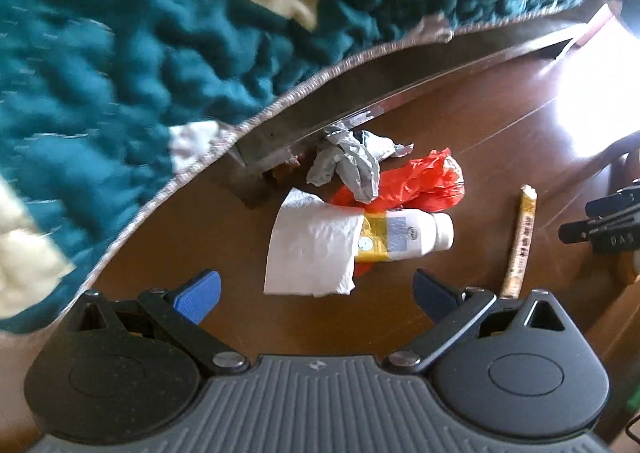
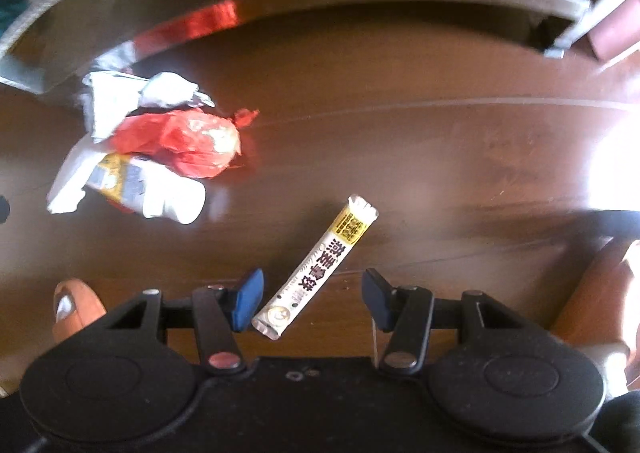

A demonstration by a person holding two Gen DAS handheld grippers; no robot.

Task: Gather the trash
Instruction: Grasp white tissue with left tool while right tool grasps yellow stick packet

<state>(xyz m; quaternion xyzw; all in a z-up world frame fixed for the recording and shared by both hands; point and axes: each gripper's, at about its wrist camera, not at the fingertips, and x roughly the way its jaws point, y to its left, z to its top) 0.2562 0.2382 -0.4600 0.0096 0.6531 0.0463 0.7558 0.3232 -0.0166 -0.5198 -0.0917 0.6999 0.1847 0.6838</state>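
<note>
Right gripper (image 2: 310, 299) is way closer to the stick packet (image 2: 316, 267), jaws spread wide and empty, packet lying on the wood floor (image 2: 440, 133) between them, long axis angled up-right, left gripper (image 1: 316, 291) released too.

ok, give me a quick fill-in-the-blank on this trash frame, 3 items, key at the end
1. The plastic bag beside the white bottle is coloured ____.
2. The stick sachet lies between the fingers of the ____ claw.
3. Both the left claw and the right one are ____, gripping nothing.

Missing words: red; right; open
</note>
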